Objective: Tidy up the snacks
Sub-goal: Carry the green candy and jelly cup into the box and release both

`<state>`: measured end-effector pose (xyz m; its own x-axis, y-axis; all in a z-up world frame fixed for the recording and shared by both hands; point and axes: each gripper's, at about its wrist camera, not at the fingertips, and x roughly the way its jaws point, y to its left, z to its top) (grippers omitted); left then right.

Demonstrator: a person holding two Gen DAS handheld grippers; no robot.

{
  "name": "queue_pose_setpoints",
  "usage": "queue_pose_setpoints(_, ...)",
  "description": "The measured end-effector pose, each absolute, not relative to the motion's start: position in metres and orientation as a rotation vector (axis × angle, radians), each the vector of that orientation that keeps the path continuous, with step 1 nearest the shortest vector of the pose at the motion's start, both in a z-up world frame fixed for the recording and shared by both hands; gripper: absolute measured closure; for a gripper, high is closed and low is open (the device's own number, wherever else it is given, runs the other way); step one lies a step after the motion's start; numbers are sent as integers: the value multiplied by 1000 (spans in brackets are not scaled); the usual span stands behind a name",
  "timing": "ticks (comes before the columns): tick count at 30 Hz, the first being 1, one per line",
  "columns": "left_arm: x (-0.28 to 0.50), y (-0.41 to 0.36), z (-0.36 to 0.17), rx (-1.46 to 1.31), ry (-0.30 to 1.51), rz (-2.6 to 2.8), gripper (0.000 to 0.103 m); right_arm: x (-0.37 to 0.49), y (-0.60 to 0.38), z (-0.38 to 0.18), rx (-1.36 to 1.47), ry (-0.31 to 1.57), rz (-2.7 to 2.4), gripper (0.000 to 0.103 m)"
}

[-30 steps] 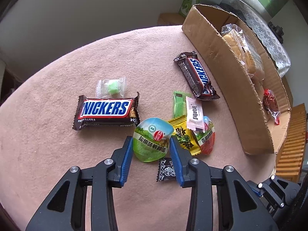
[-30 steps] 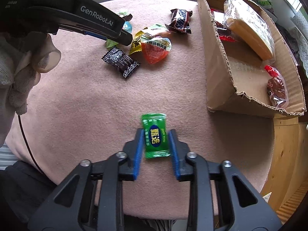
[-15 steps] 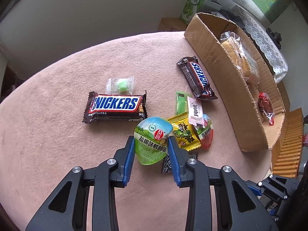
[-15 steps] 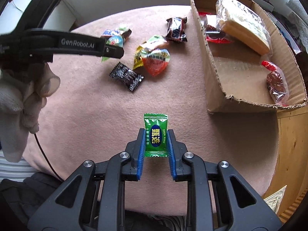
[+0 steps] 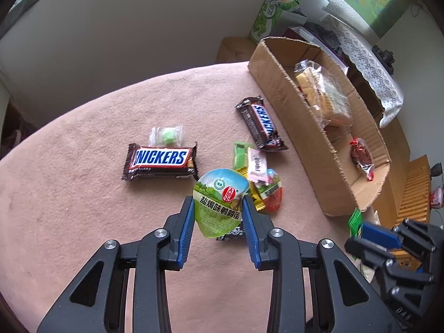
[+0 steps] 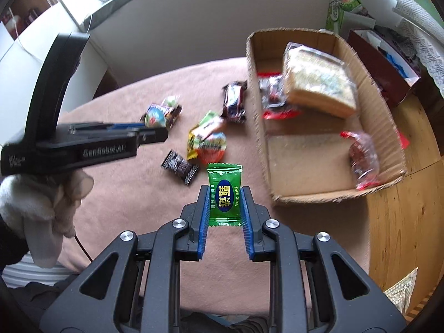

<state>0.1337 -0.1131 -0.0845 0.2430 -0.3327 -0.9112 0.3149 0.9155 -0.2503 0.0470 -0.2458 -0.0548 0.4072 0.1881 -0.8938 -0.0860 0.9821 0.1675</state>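
Observation:
My left gripper [image 5: 217,211] is shut on a green-lidded snack cup [image 5: 220,202] and holds it above the pink tablecloth [image 5: 69,208]. My right gripper [image 6: 224,202] is shut on a green candy packet [image 6: 224,197], lifted off the table. The cardboard box [image 6: 260,127] stands at the right with a bread pack [image 6: 319,83] and red-wrapped sweets [image 6: 363,158] inside. Two Snickers bars [image 5: 161,161] [image 5: 260,123], a clear-wrapped green candy [image 5: 168,136], a small heap of packets [image 5: 263,183] and a black packet [image 6: 180,166] lie on the cloth.
The left gripper and a gloved hand [image 6: 50,208] fill the left of the right wrist view. A green tissue box [image 5: 273,14] and clutter stand behind the box. A wooden surface [image 6: 396,222] lies right of the table edge.
Both grippers have closed on their snacks and lifted them off the cloth. The right gripper has swung toward the cardboard box, and the left one has risen higher above the heap.

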Motion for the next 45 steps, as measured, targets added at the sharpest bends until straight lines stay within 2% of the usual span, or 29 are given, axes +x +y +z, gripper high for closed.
queue_pose_setpoints(14, 146, -184, -54, -26, 1203, -579, 71, 71, -318, -28, 152, 1076, 14, 81)
queue_pose_setpoints(29, 152, -253, -58, 31, 1211, -666, 71, 87, -353, -44, 145, 1098, -58, 81)
queue_pose_setpoints(45, 154, -281, -66, 56, 1239, -697, 70, 98, -367, -50, 152, 1113, -77, 80)
